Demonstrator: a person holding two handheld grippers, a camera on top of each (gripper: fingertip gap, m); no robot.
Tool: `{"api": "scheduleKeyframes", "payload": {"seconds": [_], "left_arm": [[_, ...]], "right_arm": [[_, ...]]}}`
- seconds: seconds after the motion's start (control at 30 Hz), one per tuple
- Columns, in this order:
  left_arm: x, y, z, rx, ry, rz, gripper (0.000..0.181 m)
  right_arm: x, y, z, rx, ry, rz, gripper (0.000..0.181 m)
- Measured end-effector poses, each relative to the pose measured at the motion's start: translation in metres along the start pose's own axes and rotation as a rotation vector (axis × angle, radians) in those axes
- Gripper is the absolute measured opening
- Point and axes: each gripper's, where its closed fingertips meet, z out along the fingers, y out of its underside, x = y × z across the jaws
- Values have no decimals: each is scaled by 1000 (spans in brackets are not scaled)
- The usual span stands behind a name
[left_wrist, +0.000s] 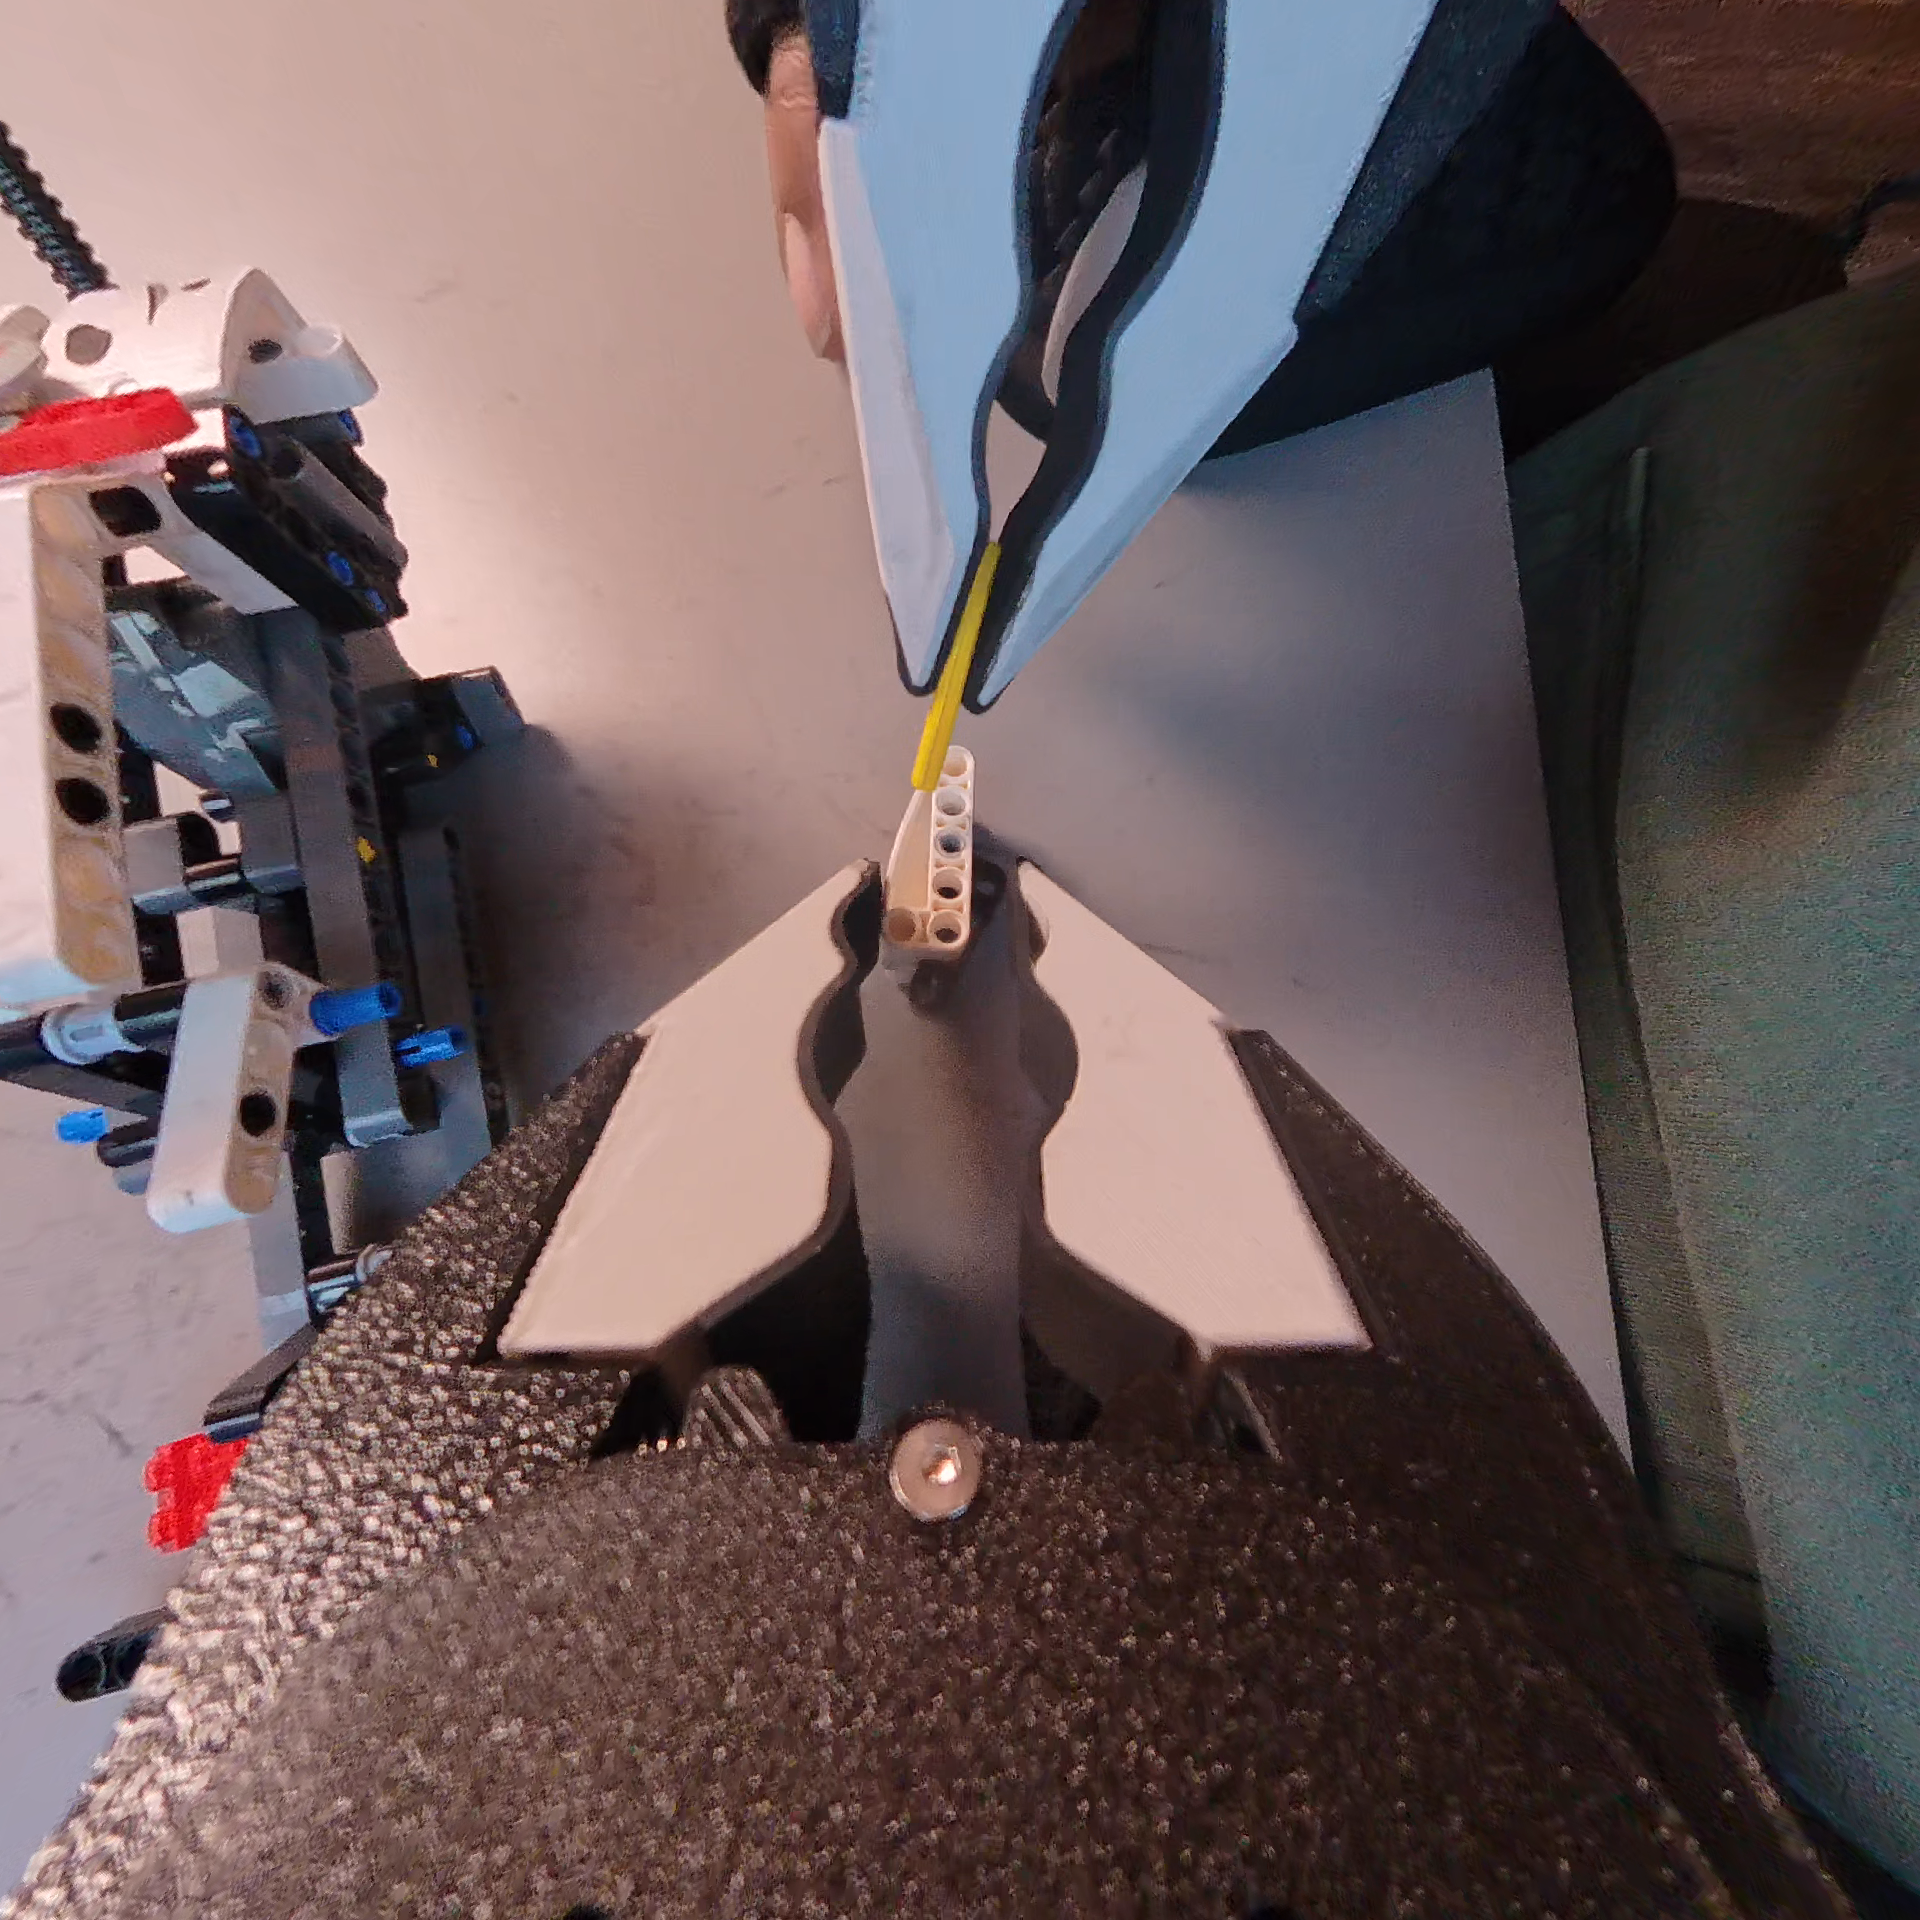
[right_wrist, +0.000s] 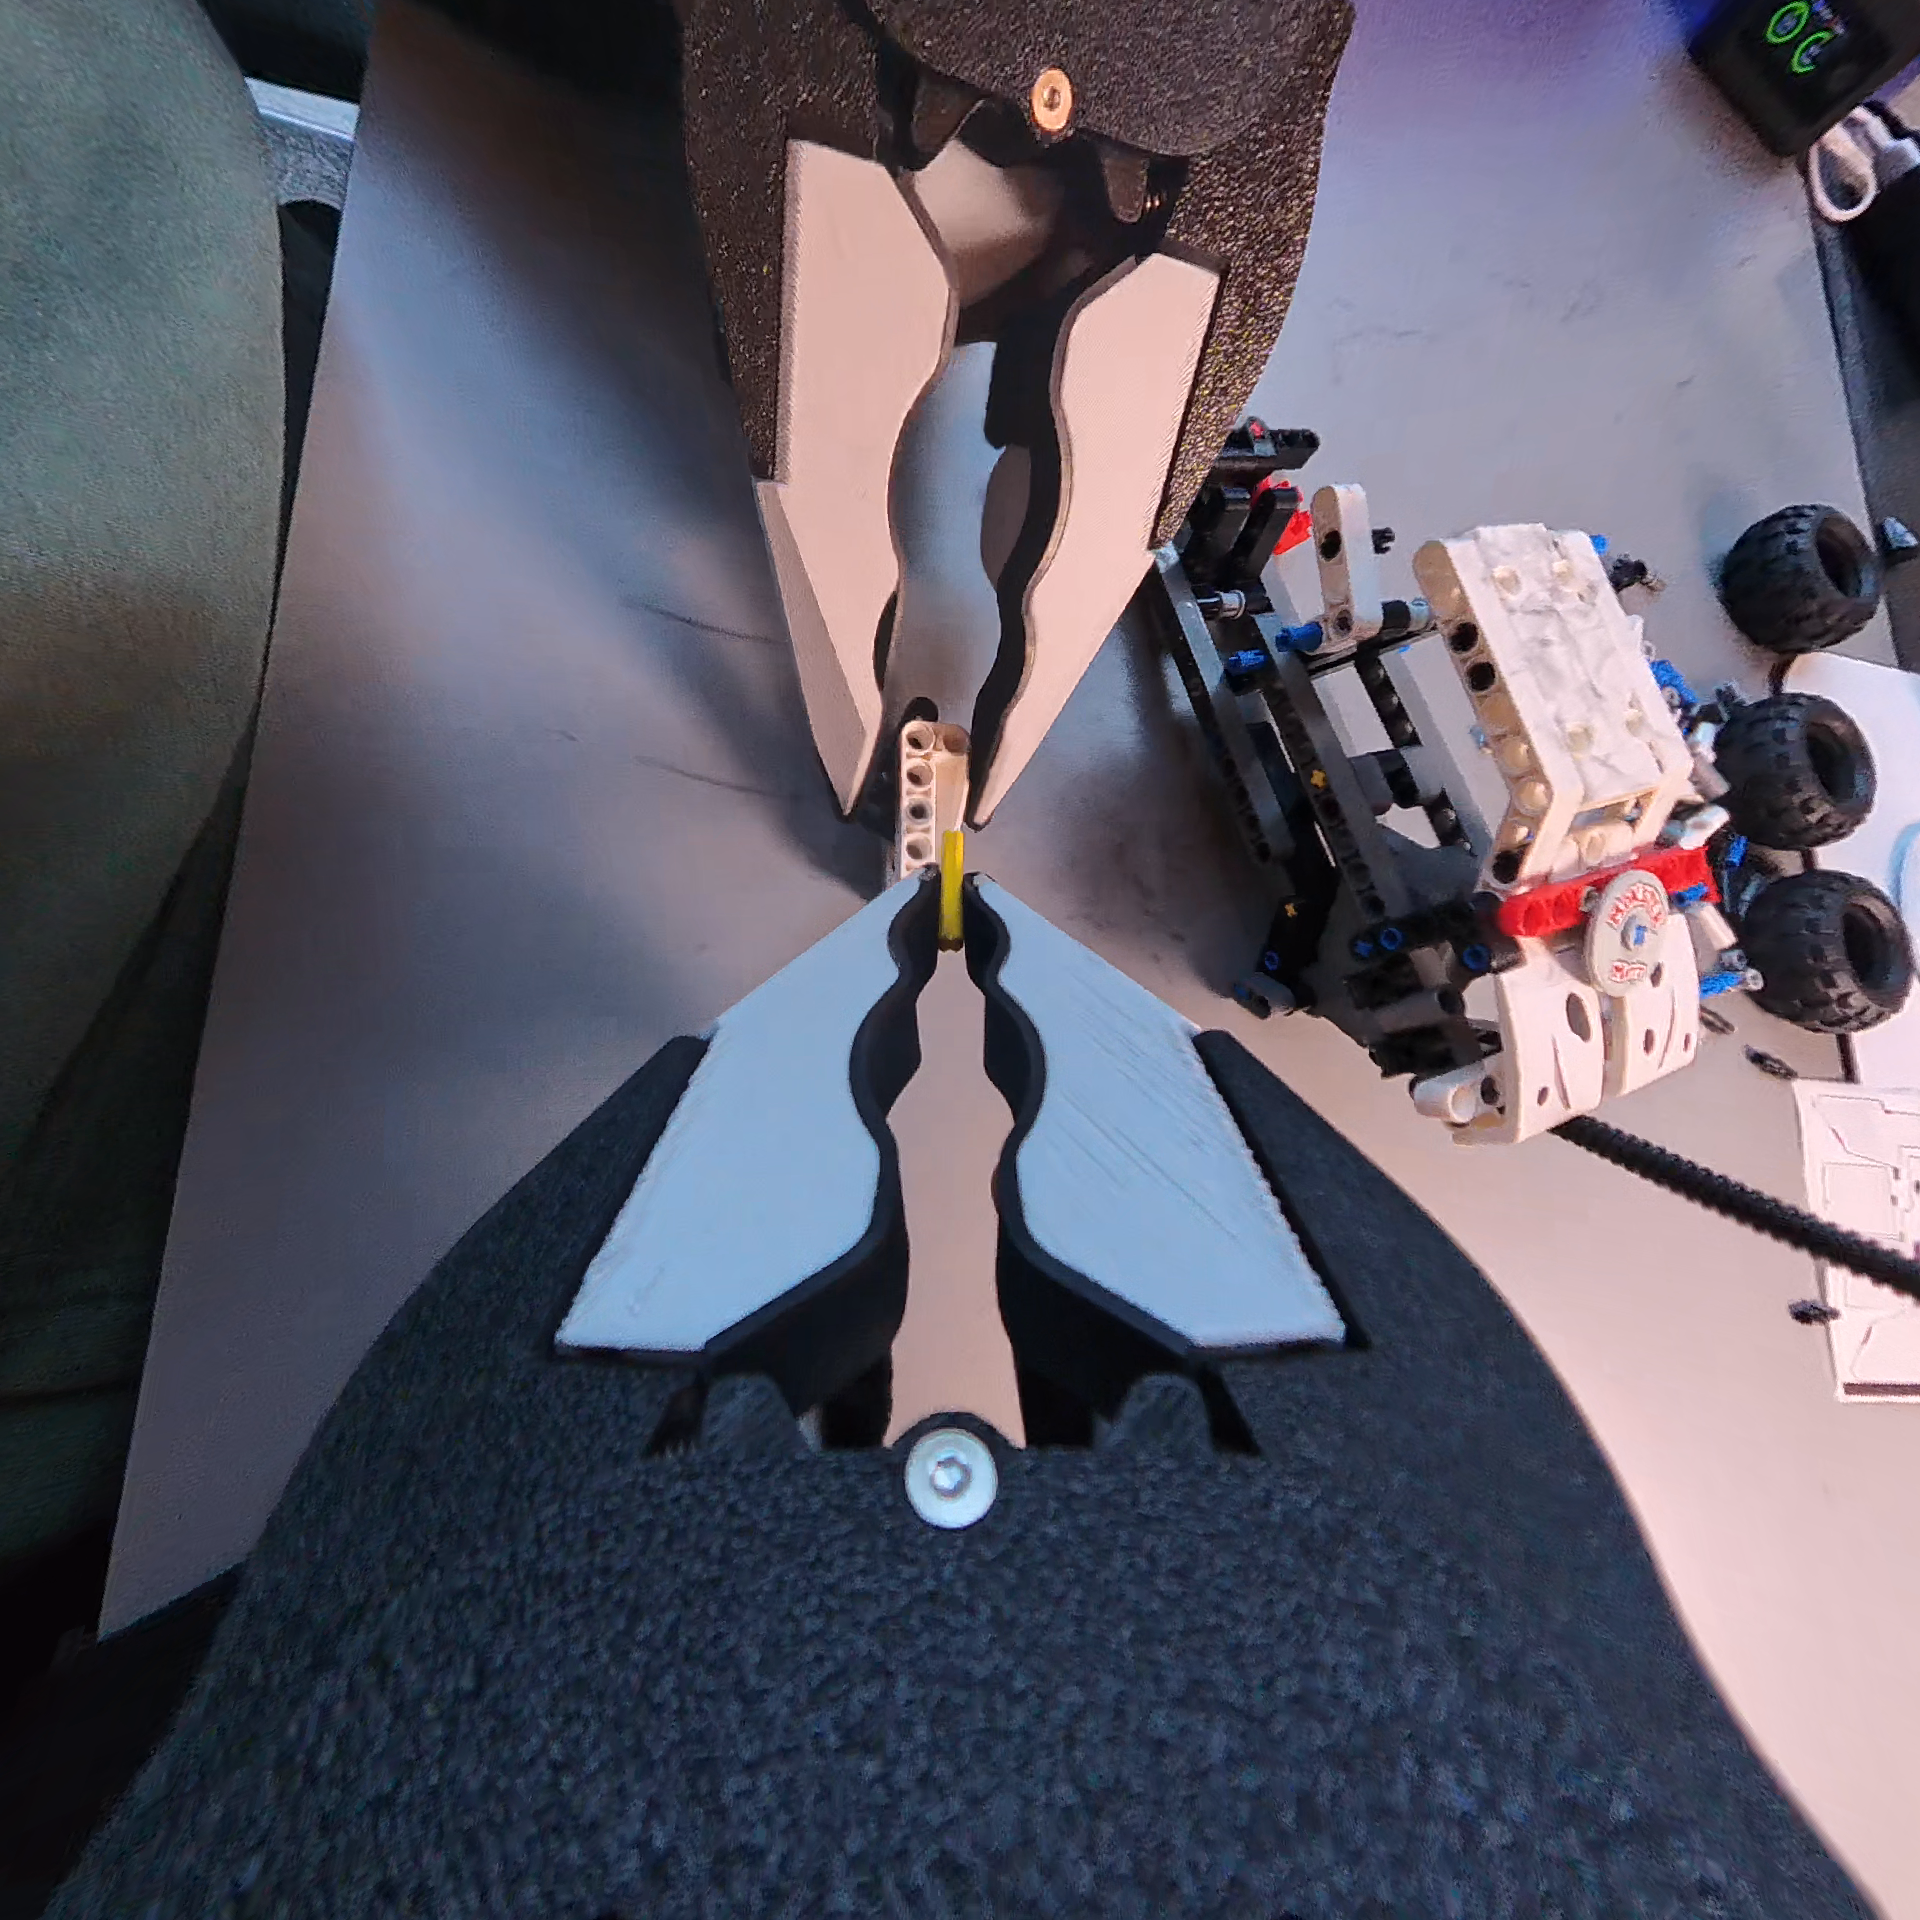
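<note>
Left gripper (left_wrist: 940, 883) sat centre frame in the left wrist view, jaws narrowed onto the lower end of a small white holed beam (left_wrist: 935, 862); the beam stood up beyond the tips. Right gripper (left_wrist: 948, 691) came down from the top of the frame, jaws pinched on a thin yellow axle (left_wrist: 954, 675) whose free end touched the beam's upper end. Both hovered above a grey table (left_wrist: 1299, 727). A partly built toy truck (right_wrist: 1507, 790) lay at right in the right wrist view, three loose black tyres (right_wrist: 1797, 774) beside it.
</note>
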Motion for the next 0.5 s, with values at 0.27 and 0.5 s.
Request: {"api": "scheduleKeyframes", "payload": {"seconds": [0.27, 0.5], "left_arm": [[-4, -12, -17, 84, -58, 41, 11], [-3, 4, -10, 0, -29, 8, 25]], "right_arm": [[-9, 0, 6, -27, -34, -18, 3], [-1, 9, -1, -49, 30, -1, 2]]}}
